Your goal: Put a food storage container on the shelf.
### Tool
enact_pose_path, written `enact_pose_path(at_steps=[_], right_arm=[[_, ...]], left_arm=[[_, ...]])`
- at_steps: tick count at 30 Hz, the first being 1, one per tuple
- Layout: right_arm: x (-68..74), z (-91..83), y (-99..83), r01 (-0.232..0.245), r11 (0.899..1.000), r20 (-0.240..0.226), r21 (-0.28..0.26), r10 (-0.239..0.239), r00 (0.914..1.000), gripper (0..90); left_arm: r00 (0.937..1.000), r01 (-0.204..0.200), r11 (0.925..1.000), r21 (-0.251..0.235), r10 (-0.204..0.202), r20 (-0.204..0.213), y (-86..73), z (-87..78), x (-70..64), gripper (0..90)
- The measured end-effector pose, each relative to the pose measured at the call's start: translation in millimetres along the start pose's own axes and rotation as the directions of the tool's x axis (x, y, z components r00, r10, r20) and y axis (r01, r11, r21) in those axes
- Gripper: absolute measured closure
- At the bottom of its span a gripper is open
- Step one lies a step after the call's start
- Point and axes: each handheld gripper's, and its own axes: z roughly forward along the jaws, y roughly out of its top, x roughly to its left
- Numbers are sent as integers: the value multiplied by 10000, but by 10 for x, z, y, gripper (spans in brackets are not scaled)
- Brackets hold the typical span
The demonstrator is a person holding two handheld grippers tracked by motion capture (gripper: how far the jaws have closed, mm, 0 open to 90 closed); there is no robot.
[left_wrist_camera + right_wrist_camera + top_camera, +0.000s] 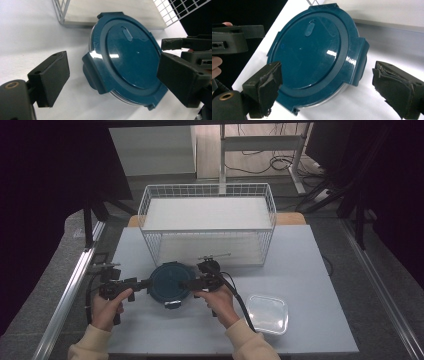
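So the round dark-teal plastic container lid (pixel 171 281) sits just below the centre of the high view, snapped on a clear round tub on the pale grey table (pixel 310 270), right in front of the white wire basket (pixel 207 222). The left gripper (pixel 145 283) comes in from the lower left and the right gripper (pixel 186 284) from the lower middle, one on each side of the lid.

In the left gripper view, its jaws are spread wide, with one of the lid's side latches (pixel 96 75) sitting between them, not pinched. Same deal in the right gripper view: jaws wide apart, flanking the latch (pixel 359 62) on the opposite edge with gaps on both sides.

A clear square plastic container (pixel 268 313) sits in the lower right of the high view, well apart from the lid.
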Motion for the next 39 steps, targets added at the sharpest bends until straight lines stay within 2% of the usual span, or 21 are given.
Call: enact_pose_path(at_steps=[3,9,16,18,19,21,22,23,25,28,34,35,37,38,39], right_arm=[[-22,69,13,-44,9999,-19,117,45,10000,88],[-88,212,28,-381,9985,-115,403,386,9992,78],[-149,286,32,-631,9966,-251,521,645,9976,78],[-155,295,38,-685,9962,-322,531,703,9970,78],[-159,301,39,-706,9961,-360,535,726,9967,78],[-171,317,41,-679,9960,-441,586,705,9965,80],[-171,317,41,-679,9960,-441,586,705,9965,80],[-172,323,41,-707,9956,-462,609,736,9962,81],[-185,342,39,-783,9948,-538,645,819,9952,83],[-193,363,35,-823,9943,-589,678,864,9945,88],[-188,390,25,-946,9928,-790,735,1004,9918,122],[-187,390,24,-962,9926,-778,746,1020,9917,136],[-196,381,24,-1129,9906,-721,771,1185,9903,166],[-205,377,26,-1237,9894,-753,756,1293,9887,177],[-217,373,27,-1407,9872,-790,749,1465,9860,188]], left_arm=[[9997,189,9998,81,-190,131,16,56,26,111],[9988,454,9977,495,-461,132,19,168,95,108],[9978,628,9951,760,-642,161,7,207,103,88],[9914,1093,9911,766,-1142,634,-23,224,142,88],[9913,1129,9903,808,-1178,585,-34,232,154,82],[9956,938,9926,777,-941,4,-54,245,166,87],[9953,969,9922,790,-973,11,-55,249,175,87],[9940,1055,9912,795,-1074,210,-55,260,186,87],[9947,990,9916,830,-1011,212,-61,285,172,91],[9937,980,9894,1072,-1032,441,-75,355,157,95],[9869,1112,9843,1370,-1256,1013,-99,452,138,136],[9841,1147,9836,1390,-1316,1190,-102,458,136,153],[9836,1234,9825,1396,-1398,1142,-107,465,122,167],[9816,1361,9817,1329,-1517,1159,-112,464,129,171],[9752,1653,9785,1233,-1809,1277,-122,457,155,184]])
